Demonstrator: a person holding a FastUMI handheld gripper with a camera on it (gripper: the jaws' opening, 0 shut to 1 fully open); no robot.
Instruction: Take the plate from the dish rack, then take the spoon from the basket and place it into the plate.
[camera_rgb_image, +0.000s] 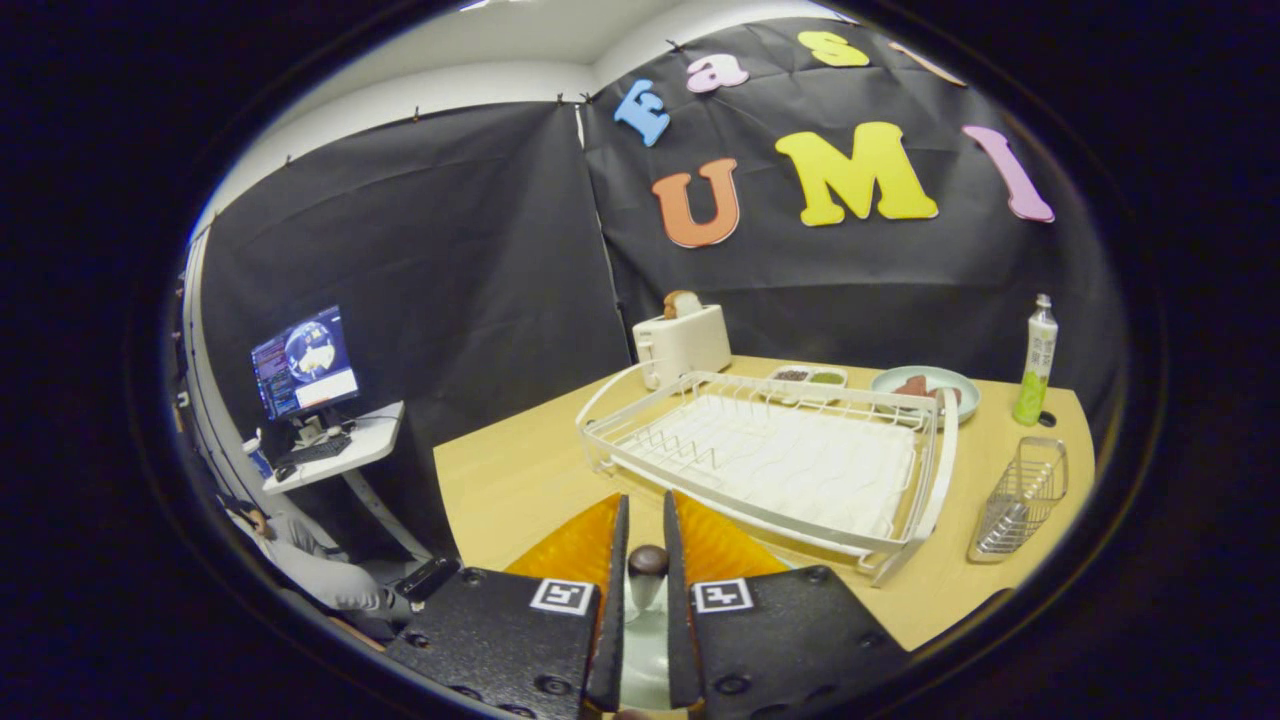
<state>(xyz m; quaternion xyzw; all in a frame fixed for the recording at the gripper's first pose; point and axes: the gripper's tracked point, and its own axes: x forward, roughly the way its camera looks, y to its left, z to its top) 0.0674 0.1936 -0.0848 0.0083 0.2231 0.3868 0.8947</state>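
My gripper (645, 505) is shut on the spoon (647, 563), a pale spoon with a dark rounded end that sits between the two fingers. Directly under the fingers lies the orange ribbed plate (565, 548) on the wooden table, showing on both sides of them. The white wire dish rack (770, 460) stands just beyond the fingers to the right, with nothing in its slots. Further right, near the table's edge, is the small wire basket (1020, 497), which looks empty.
A white toaster (683, 342) with bread stands behind the rack. Beside it are a small sauce dish (808, 377), a pale plate with food (925, 388) and a green bottle (1036, 360). Left of the table is a desk with a monitor (305, 362).
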